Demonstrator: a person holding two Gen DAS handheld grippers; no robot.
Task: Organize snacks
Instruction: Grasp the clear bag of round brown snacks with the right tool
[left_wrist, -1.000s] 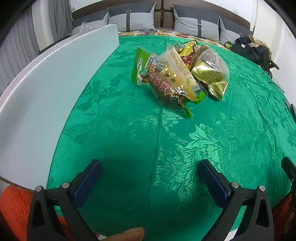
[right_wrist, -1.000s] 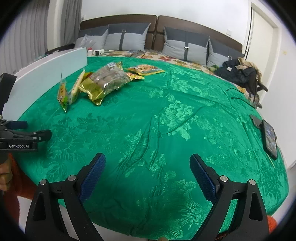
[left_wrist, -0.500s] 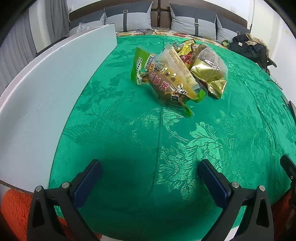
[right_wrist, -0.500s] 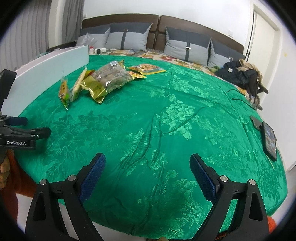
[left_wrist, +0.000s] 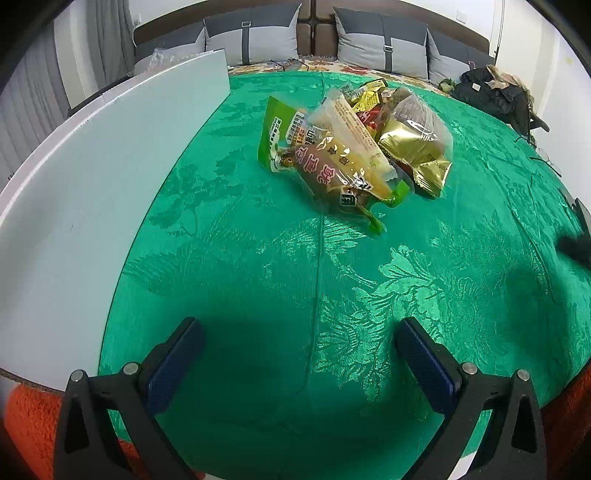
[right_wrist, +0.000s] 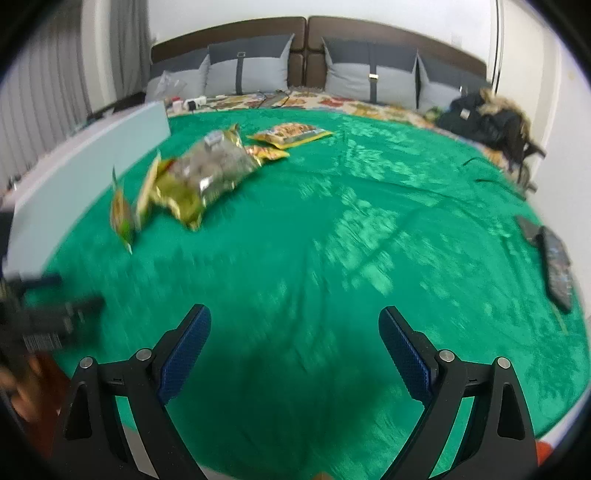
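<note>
A heap of snack packets (left_wrist: 351, 155) lies on the green patterned cloth (left_wrist: 258, 266): a green pouch, a brown one with red lettering, a long clear yellow one and a clear-and-gold bag (left_wrist: 417, 140). My left gripper (left_wrist: 299, 332) hovers open over bare cloth, well short of the heap. The right wrist view is blurred; there the same heap (right_wrist: 192, 177) sits at upper left, with two yellow packets (right_wrist: 291, 133) lying apart behind it. My right gripper (right_wrist: 293, 321) is open and empty above the cloth.
A long white board (left_wrist: 92, 184) runs along the left side of the cloth. Grey pillows (right_wrist: 369, 81) and a dark pile of clothing (right_wrist: 487, 122) are at the back. Dark flat devices (right_wrist: 554, 258) lie at the right edge. A hand holds the left gripper (right_wrist: 48, 317) at lower left.
Both grippers stay open. The right wrist view has swung and blurred, bringing the heap closer. In the left wrist view the heap has drifted slightly nearer.
</note>
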